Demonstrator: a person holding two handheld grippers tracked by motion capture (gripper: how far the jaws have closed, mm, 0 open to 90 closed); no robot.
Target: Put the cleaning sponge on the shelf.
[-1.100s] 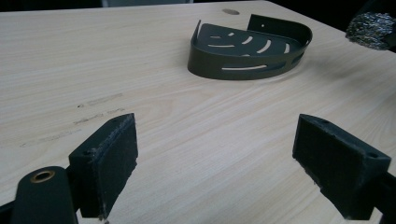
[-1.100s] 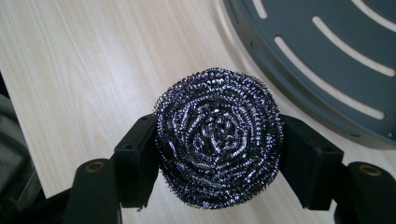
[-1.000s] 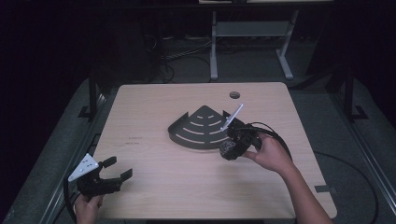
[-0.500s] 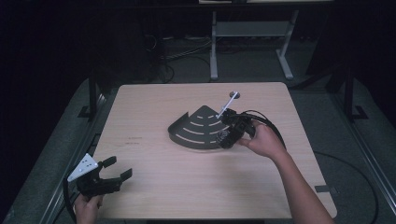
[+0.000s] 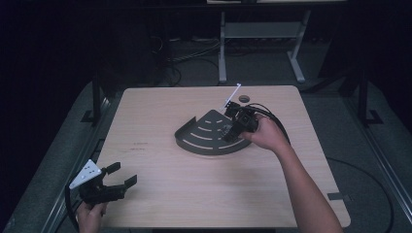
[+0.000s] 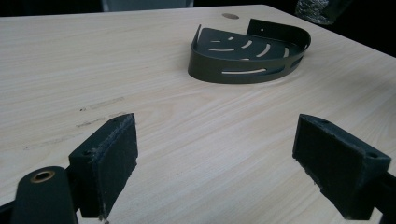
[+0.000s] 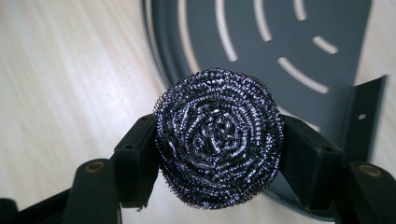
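- We had the right gripper's [image 7: 219, 154] jaws clamped on either side of a steel-wool scrubber [image 7: 218, 137], which sat between the pads above the near rim of the dark slotted corner tray [image 7: 261, 42].
- In the high view that gripper [image 5: 232, 130] hung over the tray's [image 5: 204, 141] right part.
- The left gripper [image 6: 224, 163] waited with jaws wide apart and empty, well away near the surface [image 5: 194, 194] edge.
- We judged the carrying step nearly done; next called for lowering the scrubber onto the tray floor, then parting the jaws.
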